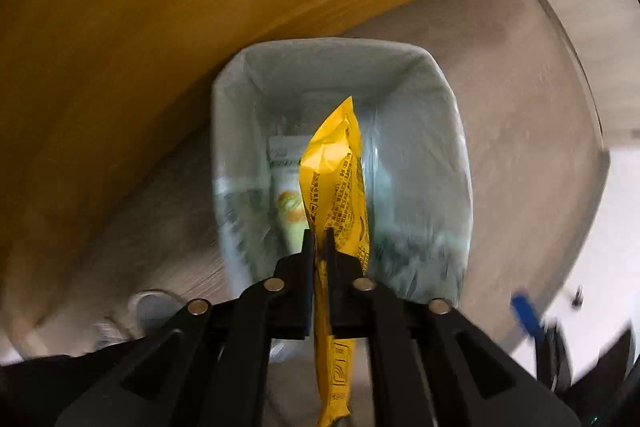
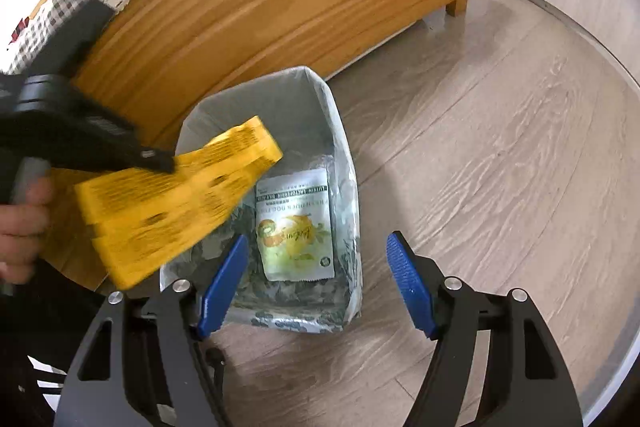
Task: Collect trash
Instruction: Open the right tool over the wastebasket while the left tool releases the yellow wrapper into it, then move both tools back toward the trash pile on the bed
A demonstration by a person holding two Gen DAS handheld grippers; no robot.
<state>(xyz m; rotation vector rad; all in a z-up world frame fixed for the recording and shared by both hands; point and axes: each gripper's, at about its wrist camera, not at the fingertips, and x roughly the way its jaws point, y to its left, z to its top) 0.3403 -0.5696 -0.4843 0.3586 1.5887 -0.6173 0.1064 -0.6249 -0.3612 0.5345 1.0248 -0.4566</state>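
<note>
Gripping the yellow wrapper (image 1: pixel 334 179), the left claw (image 1: pixel 319 239) is hovering over the lined bin (image 2: pixel 340 163), beside a white pouch (image 2: pixel 294 227); the right claw (image 2: pixel 316 287) is gaping empty. Next, probably, comes releasing it.

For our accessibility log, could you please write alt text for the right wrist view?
The left gripper holds a yellow wrapper over a lined trash bin beside a wooden bed frame. A white snack packet lies inside; the right gripper hangs open.
</note>
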